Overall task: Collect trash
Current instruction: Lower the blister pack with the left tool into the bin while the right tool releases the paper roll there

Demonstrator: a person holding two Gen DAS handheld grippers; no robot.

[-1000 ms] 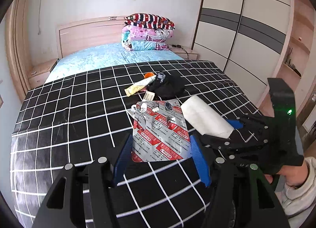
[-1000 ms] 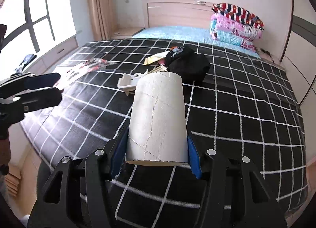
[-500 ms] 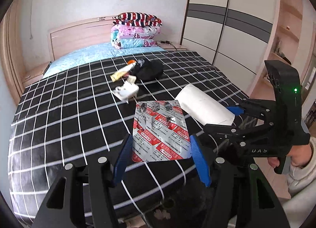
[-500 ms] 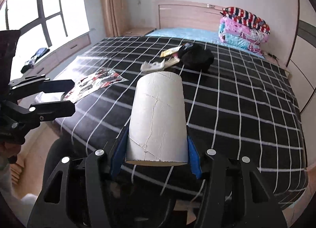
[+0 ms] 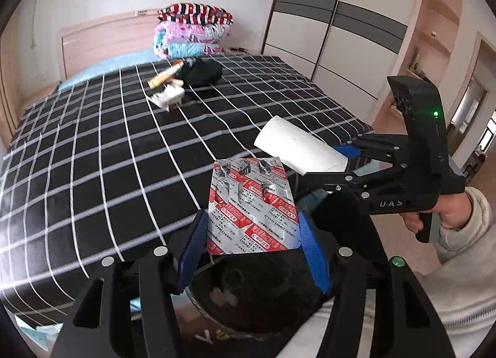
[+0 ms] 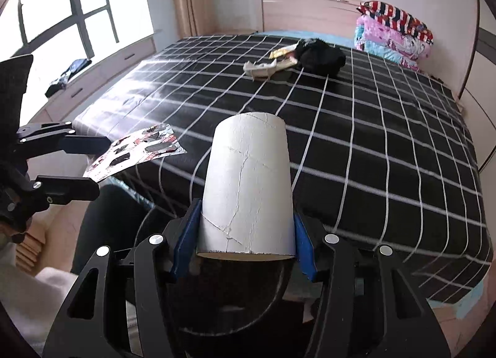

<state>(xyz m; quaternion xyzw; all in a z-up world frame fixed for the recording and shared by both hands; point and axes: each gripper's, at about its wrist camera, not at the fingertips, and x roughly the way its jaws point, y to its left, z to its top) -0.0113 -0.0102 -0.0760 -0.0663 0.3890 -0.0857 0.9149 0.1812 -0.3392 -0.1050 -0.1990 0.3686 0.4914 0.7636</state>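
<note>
The left tongs (image 5: pixel 252 230) are gripping a used red-and-silver blister pack (image 5: pixel 252 203) by its 2 side edges, blue pads (image 5: pixel 193 246) pressing in from either side. The right tongs (image 6: pixel 245 235) are clamping a white cardboard tube (image 6: pixel 248 181), cracked along its wall, standing up between the pads. Both pieces of trash are hanging past the foot of the bed (image 5: pixel 93 147), over a dark round bin (image 5: pixel 257 296) that is showing below the tongs in both views; a few pale scraps (image 5: pixel 223 296) are lying inside it. Back on the black checked bedspread, near the headboard, 3 more items are sitting close together: a crumpled white wrapper (image 5: pixel 167 97), a yellow tube with an orange cap (image 5: pixel 164 75) and a black bundle (image 5: pixel 201 71). Folded quilts (image 5: pixel 193 30) are stacked at the head of the bed. A hand (image 5: pixel 446 212) in a pale sleeve is holding the right tongs' handle.
</note>
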